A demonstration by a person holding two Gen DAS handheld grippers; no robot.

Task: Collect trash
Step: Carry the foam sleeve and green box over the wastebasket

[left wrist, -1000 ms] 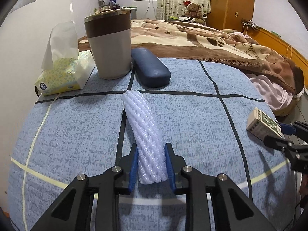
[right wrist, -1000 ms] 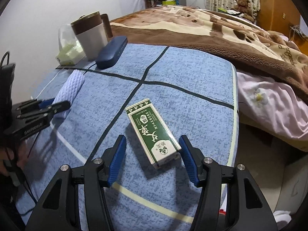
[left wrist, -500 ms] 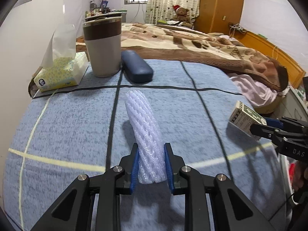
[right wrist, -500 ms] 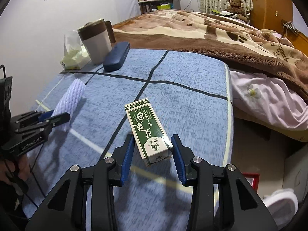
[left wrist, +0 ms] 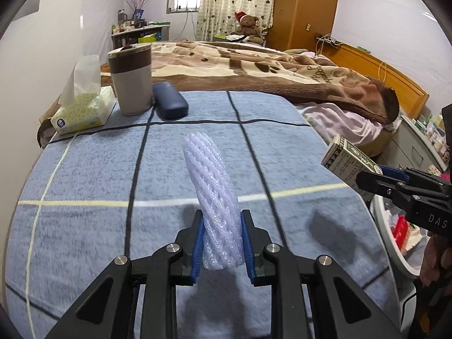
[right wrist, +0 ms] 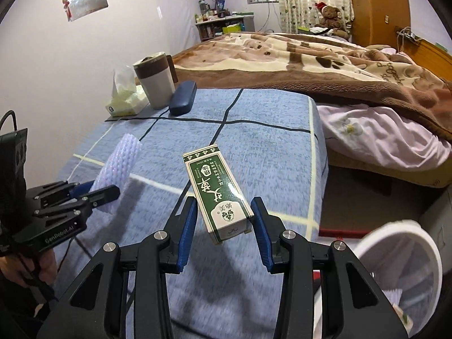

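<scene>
Left gripper (left wrist: 221, 244): squeezing the foam net (left wrist: 213, 195), held up over the blue cloth (left wrist: 84, 183).
Right gripper (right wrist: 224, 233): clamped on the green box (right wrist: 219, 195), up near the white bin (right wrist: 401, 257).

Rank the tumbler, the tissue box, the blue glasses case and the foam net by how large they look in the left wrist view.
1. foam net, enlarged by being nearest the camera
2. tumbler
3. tissue box, close to the tumbler, so that order is unsure
4. glasses case
</scene>
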